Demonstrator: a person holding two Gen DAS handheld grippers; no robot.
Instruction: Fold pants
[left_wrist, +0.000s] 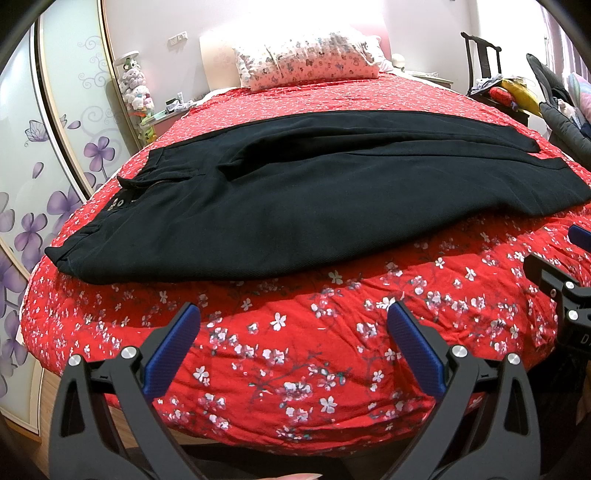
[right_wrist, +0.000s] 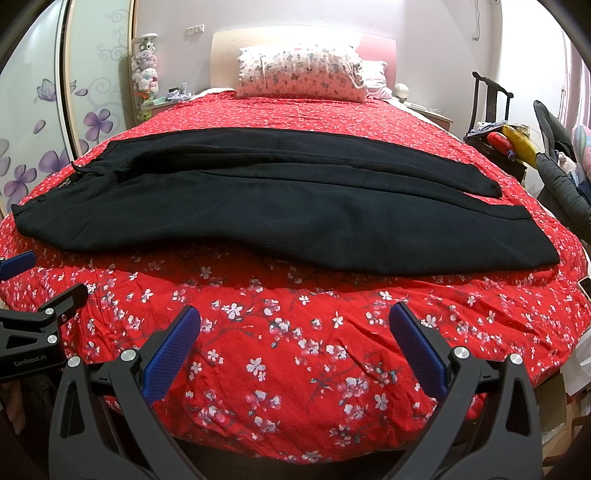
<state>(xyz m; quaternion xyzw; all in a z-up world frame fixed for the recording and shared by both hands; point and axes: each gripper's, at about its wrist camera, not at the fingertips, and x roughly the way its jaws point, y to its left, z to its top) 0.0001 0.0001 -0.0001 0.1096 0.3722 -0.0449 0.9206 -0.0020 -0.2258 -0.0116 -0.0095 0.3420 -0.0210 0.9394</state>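
Black pants (left_wrist: 288, 192) (right_wrist: 258, 199) lie flat across the red floral bedspread (left_wrist: 295, 332) (right_wrist: 295, 332), waistband at the left, leg ends at the right, one leg lying partly over the other. My left gripper (left_wrist: 294, 314) hovers open over the bed's near edge, short of the pants, nothing between its blue pads. My right gripper (right_wrist: 295, 314) is likewise open and empty, further to the right. Each gripper shows at the edge of the other's view: the right one (left_wrist: 565, 273) and the left one (right_wrist: 40, 295).
A patterned pillow (left_wrist: 306, 61) (right_wrist: 301, 72) leans on the headboard. A floral wardrobe door (left_wrist: 44, 166) stands left of the bed with stuffed toys (left_wrist: 138, 88) beside it. A dark chair (right_wrist: 491, 107) piled with clothes and toys stands at the right.
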